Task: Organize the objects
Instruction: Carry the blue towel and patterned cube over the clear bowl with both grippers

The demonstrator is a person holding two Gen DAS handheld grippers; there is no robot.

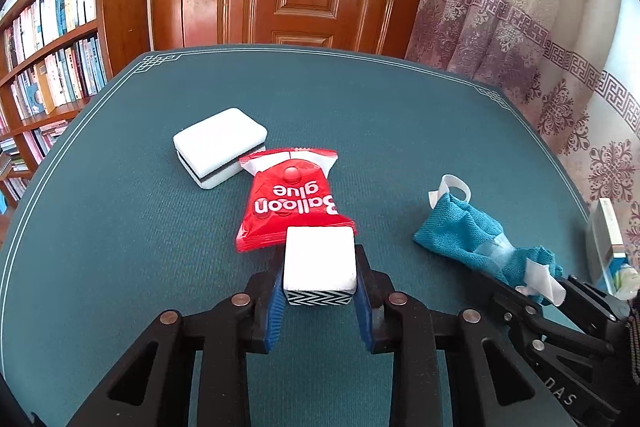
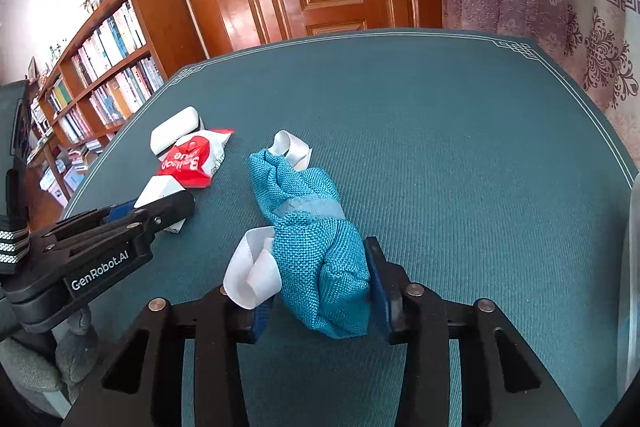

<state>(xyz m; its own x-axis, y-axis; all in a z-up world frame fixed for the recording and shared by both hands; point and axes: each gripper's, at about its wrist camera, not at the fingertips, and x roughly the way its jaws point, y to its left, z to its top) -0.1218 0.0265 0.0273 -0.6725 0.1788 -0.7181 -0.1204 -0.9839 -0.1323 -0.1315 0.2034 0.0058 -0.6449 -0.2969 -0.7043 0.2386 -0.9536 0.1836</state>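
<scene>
Teal woven bag (image 2: 316, 255), taped round its middle with white ribbon handles, lies on the green worktop (image 2: 460, 155), its near end clamped in the right tool (image 2: 320, 303). Left tool (image 1: 319, 287) grips a white block with a zigzag-patterned side (image 1: 320, 263), touching a red Balloon glue packet (image 1: 290, 201); a white case (image 1: 220, 145) lies just beyond.

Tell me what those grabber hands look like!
Both are black and chunky, with silver round bolts and blue ridged pads on the fingers. The left gripper has white "GenRobot.AI" lettering and a black strap with white stripes. The right gripper looks the same.
</scene>
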